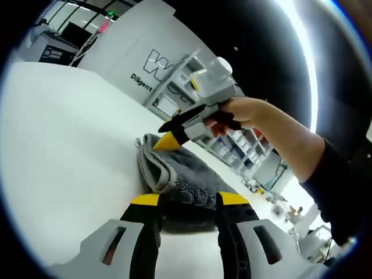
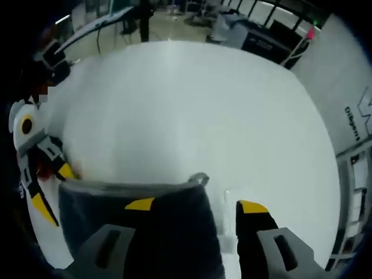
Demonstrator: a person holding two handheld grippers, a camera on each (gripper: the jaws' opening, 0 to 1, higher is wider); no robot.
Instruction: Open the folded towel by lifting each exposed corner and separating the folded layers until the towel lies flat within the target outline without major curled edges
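The gray towel lies folded and bunched on the white table. The left gripper has its jaws apart, close to the near edge. A hand holds the right gripper tilted down at the far edge — its jaws stand apart too. White shelves stand behind.

You see a bright white table glaring under overhead light — the right gripper view is soft, edges bending with fisheye.

Opposed close views, shared towel
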